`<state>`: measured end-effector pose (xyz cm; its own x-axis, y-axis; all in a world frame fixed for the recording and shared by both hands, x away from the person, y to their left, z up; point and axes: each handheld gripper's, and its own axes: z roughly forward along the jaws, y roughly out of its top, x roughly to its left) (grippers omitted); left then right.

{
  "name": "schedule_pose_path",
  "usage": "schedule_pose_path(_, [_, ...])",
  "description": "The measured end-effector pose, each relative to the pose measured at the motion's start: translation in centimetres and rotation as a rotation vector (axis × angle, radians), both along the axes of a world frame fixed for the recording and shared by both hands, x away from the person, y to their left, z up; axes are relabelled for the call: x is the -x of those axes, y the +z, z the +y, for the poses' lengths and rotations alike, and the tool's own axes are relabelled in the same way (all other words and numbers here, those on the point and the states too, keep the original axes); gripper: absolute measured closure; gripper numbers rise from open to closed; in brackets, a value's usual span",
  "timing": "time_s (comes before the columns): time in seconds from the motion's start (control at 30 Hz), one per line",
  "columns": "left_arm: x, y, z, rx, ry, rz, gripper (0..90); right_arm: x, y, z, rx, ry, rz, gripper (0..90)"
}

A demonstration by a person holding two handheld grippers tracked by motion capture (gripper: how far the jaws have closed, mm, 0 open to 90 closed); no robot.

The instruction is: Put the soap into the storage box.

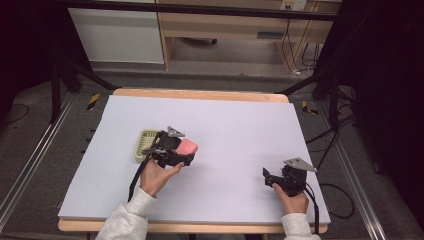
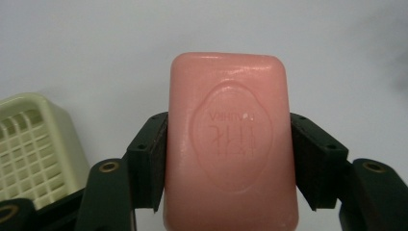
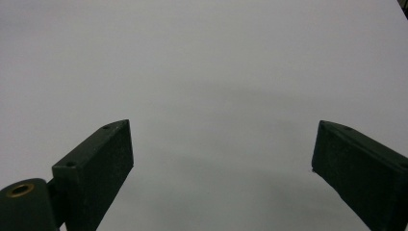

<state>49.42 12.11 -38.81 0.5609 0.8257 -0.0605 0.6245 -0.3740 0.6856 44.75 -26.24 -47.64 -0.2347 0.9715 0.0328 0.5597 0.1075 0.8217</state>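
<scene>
A pink bar of soap (image 2: 230, 144) with an embossed oval stamp sits between the two black jaws of my left gripper (image 2: 228, 144), which is shut on its long sides. From above, the soap (image 1: 188, 147) pokes out of the left gripper (image 1: 184, 150) just right of a pale yellow slatted soap dish (image 1: 144, 144). The dish (image 2: 33, 149) lies at the left edge of the left gripper view, apart from the soap. My right gripper (image 1: 268, 177) rests low at the table's front right. Its jaws stand wide apart over bare white surface (image 3: 221, 163), open and holding nothing.
The white mat (image 1: 225, 125) covers a wooden table (image 1: 200, 94). Dark stands and cables (image 1: 330, 150) flank the table on the floor, and wooden furniture (image 1: 225, 25) stands behind it.
</scene>
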Motion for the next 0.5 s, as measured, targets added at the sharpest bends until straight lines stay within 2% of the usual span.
schedule_pose_path(0.27, [-0.2, 1.1, 2.2, 0.021, 0.049, -0.023, 37.1, 0.0, 0.0, 0.0, 0.000, -0.001, -0.001, 7.6])
schedule_pose_path(0.37, [-0.4, 1.5, 2.8, 0.012, 0.064, -0.029, 37.0, 0.0, 0.0, 0.0, 0.001, 0.000, -0.002, 7.6])
schedule_pose_path(0.5, [-0.8, 1.7, 3.6, 0.024, 0.092, -0.036, 37.1, 0.0, 0.0, 0.0, -0.003, 0.002, -0.003, 7.6])
